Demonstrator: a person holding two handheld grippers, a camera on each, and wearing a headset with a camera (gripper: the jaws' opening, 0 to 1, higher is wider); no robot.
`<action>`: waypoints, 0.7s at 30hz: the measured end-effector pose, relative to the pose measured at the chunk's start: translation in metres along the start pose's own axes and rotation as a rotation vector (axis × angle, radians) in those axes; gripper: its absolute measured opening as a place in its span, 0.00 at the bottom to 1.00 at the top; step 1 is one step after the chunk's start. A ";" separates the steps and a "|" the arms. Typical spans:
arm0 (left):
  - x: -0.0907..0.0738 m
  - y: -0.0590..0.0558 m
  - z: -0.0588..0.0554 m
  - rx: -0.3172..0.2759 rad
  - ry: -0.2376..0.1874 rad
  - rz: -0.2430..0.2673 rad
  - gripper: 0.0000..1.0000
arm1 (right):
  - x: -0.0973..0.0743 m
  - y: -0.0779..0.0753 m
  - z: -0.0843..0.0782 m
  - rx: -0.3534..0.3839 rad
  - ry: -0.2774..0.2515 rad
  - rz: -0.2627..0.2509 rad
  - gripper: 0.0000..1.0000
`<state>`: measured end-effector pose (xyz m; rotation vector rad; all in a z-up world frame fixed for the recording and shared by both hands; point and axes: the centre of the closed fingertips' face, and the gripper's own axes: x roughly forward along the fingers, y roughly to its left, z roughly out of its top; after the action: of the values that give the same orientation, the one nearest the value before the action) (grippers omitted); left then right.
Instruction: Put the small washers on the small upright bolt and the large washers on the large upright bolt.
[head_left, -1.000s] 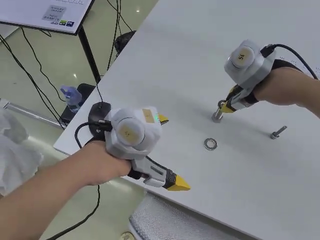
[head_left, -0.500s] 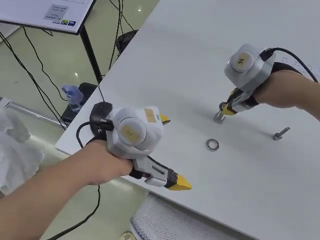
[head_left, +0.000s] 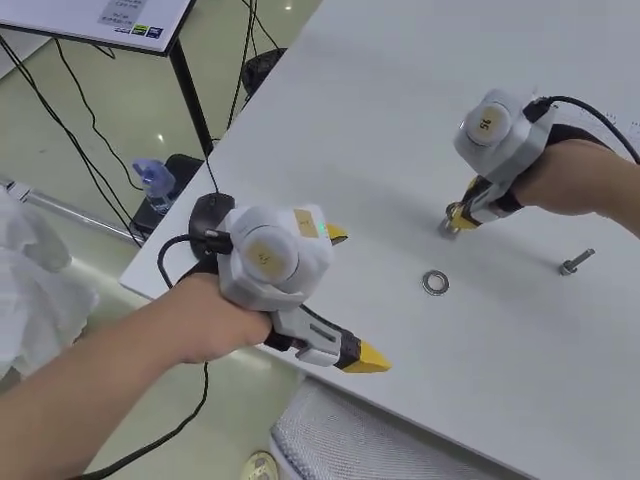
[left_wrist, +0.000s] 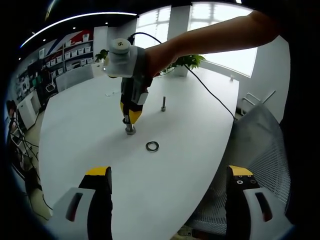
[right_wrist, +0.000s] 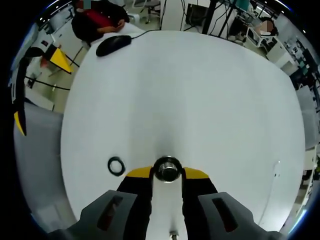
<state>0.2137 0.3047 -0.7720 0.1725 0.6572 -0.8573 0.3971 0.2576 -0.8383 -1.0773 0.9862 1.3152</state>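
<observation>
By the near edge of the counter (head_left: 340, 110) the left gripper (head_left: 351, 297) still hovers, jaws spread. The right gripper (head_left: 462, 214) stays farther in, jaws pinching a washer (right_wrist: 167, 169) over the bolt (head_left: 446, 229), which stands upright, long axis vertical. A loose washer (head_left: 435, 283) lies near it.

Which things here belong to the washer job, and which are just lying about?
Job: large bolt, at the right gripper; loose washer; small bolt; open left gripper.
Lying about: mouse; bottle; chair.

White table (head_left: 400, 120) holds washer (head_left: 435, 283), large bolt (head_left: 446, 229), small bolt (head_left: 575, 263) and a mouse (head_left: 208, 212).
</observation>
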 end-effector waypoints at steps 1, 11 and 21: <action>0.000 0.000 0.000 0.000 -0.001 0.000 0.95 | 0.001 -0.001 0.000 -0.002 0.000 -0.001 0.22; -0.002 -0.001 -0.002 -0.002 -0.001 -0.004 0.95 | 0.012 0.001 -0.003 0.014 0.002 0.002 0.22; -0.005 -0.001 -0.004 -0.004 0.000 0.001 0.94 | 0.020 0.006 -0.002 0.021 -0.010 -0.001 0.22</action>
<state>0.2087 0.3091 -0.7718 0.1690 0.6593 -0.8550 0.3914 0.2596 -0.8581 -1.0541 0.9898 1.3061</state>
